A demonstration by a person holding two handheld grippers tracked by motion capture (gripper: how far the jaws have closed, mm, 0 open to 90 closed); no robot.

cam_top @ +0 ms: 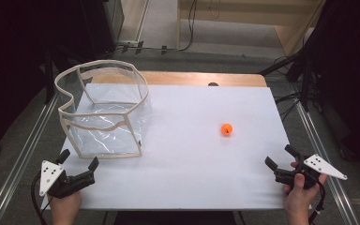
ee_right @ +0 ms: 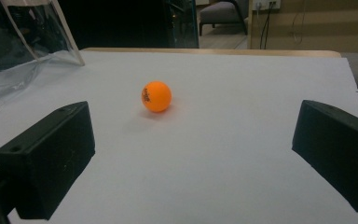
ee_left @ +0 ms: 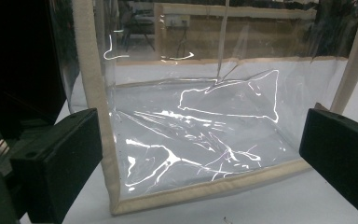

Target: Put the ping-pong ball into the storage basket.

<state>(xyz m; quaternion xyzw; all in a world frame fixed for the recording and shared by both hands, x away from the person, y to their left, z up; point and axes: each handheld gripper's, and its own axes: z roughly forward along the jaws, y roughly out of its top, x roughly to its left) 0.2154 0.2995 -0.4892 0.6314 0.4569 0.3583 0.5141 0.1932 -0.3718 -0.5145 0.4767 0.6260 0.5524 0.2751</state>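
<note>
The right gripper (cam_top: 278,158) is being held at the near right corner of the white table (cam_top: 192,178), its jaws spread wide and nothing gripped between them. In the right gripper view, the two black jaws are being shown far apart at the bottom corners, and an orange ball (ee_right: 157,96) is being framed between them, a little left of centre, well ahead on the bare surface. From the high view, the orange ball (cam_top: 226,129) is being seen alone on the right half of the table, apart from everything else.

The left gripper (cam_top: 78,160) is being held at the near left corner, jaws likewise wide open and empty, aimed at a clear plastic bag (cam_top: 104,110) with cream edging, which is standing open-topped on the left side. In the left gripper view, the near lower corner of the clear plastic bag (ee_left: 196,135) is being faced just ahead of the jaws, without being touched.

Several risks are being judged from here. The ball is round and smooth, so it is likely being nudged away if one jaw arrives first, and it may be sent rolling off the table. A grip closed off-centre may squeeze it out. The bag's thin walls are sagging inward, so the mouth may be collapsed by a clumsy pinch, and the ball may then be dropped outside it.
</note>
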